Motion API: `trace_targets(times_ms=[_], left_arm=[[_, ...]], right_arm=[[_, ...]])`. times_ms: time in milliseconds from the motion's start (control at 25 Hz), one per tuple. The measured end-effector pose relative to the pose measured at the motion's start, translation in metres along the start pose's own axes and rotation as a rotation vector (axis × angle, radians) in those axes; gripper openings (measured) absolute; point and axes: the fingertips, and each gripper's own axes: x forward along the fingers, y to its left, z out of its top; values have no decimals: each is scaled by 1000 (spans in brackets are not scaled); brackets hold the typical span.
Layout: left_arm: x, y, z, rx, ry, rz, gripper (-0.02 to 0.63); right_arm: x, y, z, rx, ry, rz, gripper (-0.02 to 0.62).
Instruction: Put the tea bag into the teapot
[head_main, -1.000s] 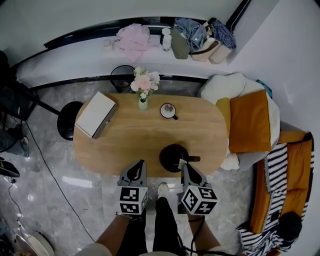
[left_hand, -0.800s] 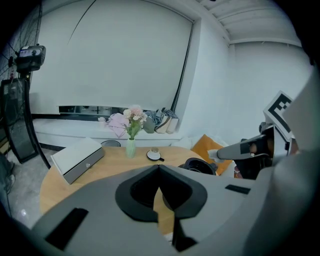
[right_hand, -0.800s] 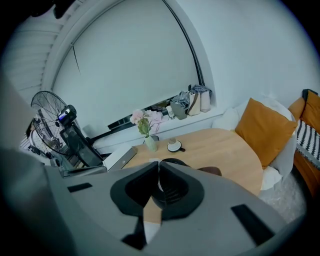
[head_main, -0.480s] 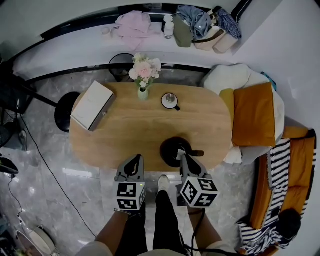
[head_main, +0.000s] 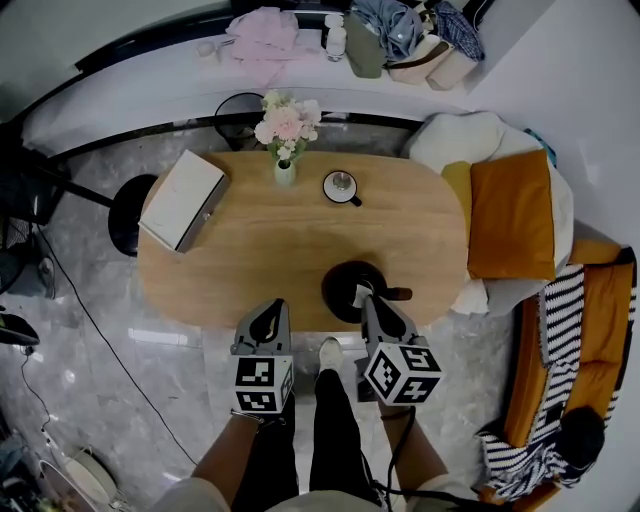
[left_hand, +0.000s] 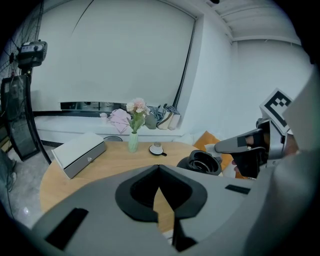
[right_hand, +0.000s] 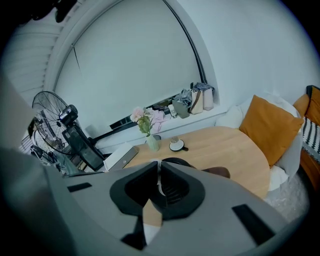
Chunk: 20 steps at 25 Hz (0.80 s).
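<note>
tea bag (head_main: 362, 296) over teapot (head_main: 340, 290) rim | vase (head_main: 285, 173); cup (head_main: 340, 186); box (head_main: 182, 198) well beyond

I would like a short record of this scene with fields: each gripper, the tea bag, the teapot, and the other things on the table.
left gripper: jaws shut, nothing between them, at the table's near edge
right gripper: jaws shut on the tea bag
tea bag: white, held over the teapot's rim
teapot: black, top open, near the table's front edge
table: wooden, oval
also on table: vase of flowers, cup, white box
</note>
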Motion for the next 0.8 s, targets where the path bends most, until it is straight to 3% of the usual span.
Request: trace_targets(times_ms=[800], left_arm=[[-6, -4, 1, -6, -4, 14, 5]], right_arm=[[-5, -3, 1, -6, 2, 4, 43]])
